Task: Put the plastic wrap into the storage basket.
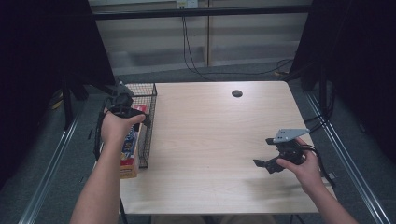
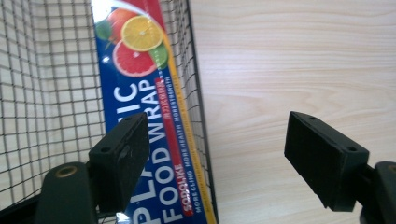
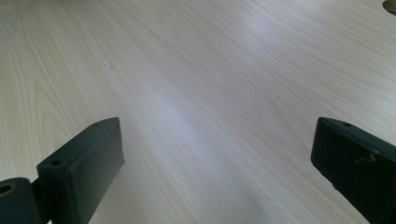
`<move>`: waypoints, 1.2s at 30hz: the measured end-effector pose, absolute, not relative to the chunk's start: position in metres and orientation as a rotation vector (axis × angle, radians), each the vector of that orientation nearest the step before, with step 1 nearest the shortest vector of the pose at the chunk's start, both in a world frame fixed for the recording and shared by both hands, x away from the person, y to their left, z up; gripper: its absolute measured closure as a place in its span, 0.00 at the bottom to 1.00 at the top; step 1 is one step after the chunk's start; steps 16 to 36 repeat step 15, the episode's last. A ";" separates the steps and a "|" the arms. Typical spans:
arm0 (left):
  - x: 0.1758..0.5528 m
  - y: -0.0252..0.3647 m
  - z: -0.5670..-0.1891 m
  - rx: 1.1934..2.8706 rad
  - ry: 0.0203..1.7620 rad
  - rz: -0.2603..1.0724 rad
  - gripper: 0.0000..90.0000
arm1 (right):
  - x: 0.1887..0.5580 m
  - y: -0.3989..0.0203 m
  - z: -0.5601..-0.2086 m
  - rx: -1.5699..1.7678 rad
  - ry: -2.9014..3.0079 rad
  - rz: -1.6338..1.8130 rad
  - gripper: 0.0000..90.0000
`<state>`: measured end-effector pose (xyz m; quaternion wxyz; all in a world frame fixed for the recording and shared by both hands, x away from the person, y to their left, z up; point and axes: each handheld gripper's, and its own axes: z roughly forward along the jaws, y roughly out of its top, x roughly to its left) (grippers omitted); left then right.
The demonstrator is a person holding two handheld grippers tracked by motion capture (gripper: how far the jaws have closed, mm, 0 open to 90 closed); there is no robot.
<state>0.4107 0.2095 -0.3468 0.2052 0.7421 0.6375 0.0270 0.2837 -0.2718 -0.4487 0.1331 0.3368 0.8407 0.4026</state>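
A black wire basket (image 1: 148,122) stands on the left edge of the light wooden table (image 1: 210,135). In it lies a long blue box of plastic food wrap (image 2: 144,121) printed with citrus fruit, and the box's near end (image 1: 129,161) sticks out past the basket's front. My left gripper (image 1: 138,115) hovers open over the basket's right side. In the left gripper view its left jaw is above the box and its right jaw above bare table, with the basket's wire wall (image 2: 198,107) between them. My right gripper (image 1: 264,153) is open over bare table (image 3: 210,93) at the front right, holding nothing.
A round dark cable hole (image 1: 236,93) is near the table's far edge; it also peeks into the corner of the right gripper view as the hole (image 3: 390,3). Cables (image 1: 189,56) hang down behind the table. Black curtains flank both sides.
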 end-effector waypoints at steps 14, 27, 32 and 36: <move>0.397 0.178 -0.343 2.188 1.519 0.070 0.20 | 0.283 -0.271 -0.450 0.971 2.447 1.156 0.02; 0.396 0.176 -0.343 2.199 1.508 0.068 0.20 | 0.284 -0.271 -0.450 0.968 2.448 1.157 0.02; 0.396 0.176 -0.343 2.199 1.508 0.068 0.20 | 0.284 -0.271 -0.450 0.968 2.448 1.157 0.02; 0.396 0.176 -0.343 2.199 1.508 0.068 0.20 | 0.284 -0.271 -0.450 0.968 2.448 1.157 0.02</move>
